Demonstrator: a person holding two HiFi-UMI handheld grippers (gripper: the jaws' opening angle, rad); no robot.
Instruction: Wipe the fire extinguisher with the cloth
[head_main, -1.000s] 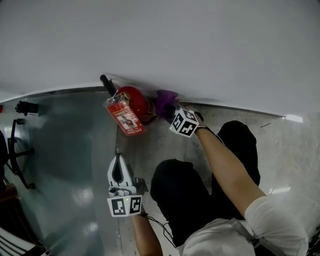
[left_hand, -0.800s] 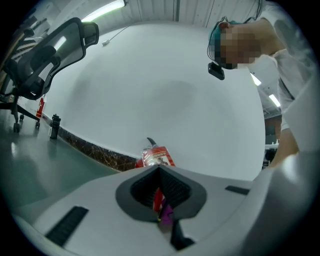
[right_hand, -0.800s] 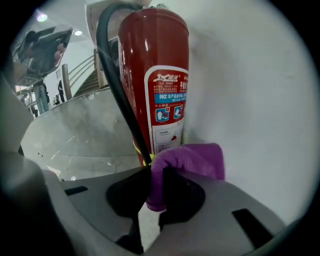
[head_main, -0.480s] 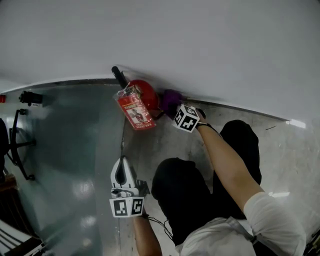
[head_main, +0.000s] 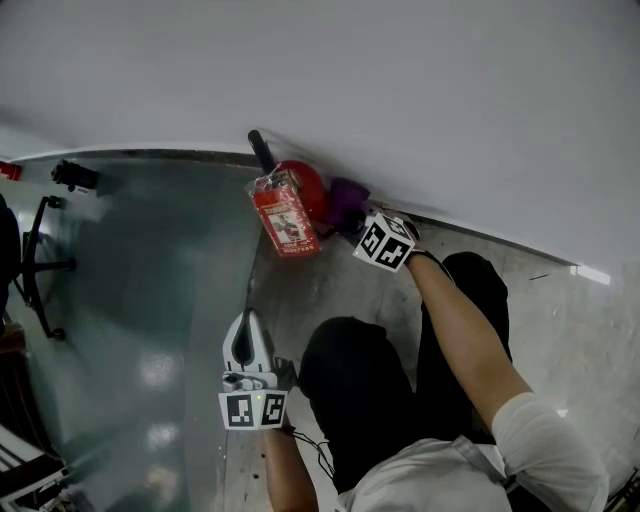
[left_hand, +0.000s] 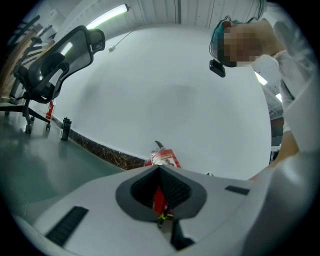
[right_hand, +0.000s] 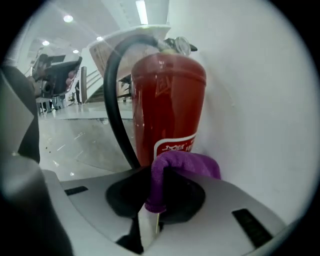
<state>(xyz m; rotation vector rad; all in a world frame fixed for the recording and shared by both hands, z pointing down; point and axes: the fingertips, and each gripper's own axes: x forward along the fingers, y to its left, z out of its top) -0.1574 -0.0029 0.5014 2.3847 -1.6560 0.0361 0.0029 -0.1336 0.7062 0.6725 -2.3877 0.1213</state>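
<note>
A red fire extinguisher (head_main: 305, 190) stands on the floor against the white wall, with a black hose (right_hand: 116, 107) and a plastic-wrapped tag (head_main: 285, 215). In the right gripper view its red body (right_hand: 170, 107) fills the middle. My right gripper (head_main: 352, 215) is shut on a purple cloth (head_main: 345, 200), which presses against the extinguisher's side low down near the label (right_hand: 175, 146). The purple cloth (right_hand: 182, 165) bunches over the jaws. My left gripper (head_main: 243, 335) is shut with nothing in it, held back over the floor and pointing toward the extinguisher (left_hand: 162, 159).
The white wall (head_main: 400, 90) runs behind the extinguisher with a dark skirting strip (left_hand: 100, 150). An office chair (left_hand: 55, 65) stands at the left, its base (head_main: 35, 265) in the head view. A small dark bottle (left_hand: 65, 128) stands by the wall. The person's dark-clothed knees (head_main: 370, 380) are below.
The right gripper with the purple cloth has risen along the extinguisher's side. The left gripper has stayed nearly in place, still shut.
</note>
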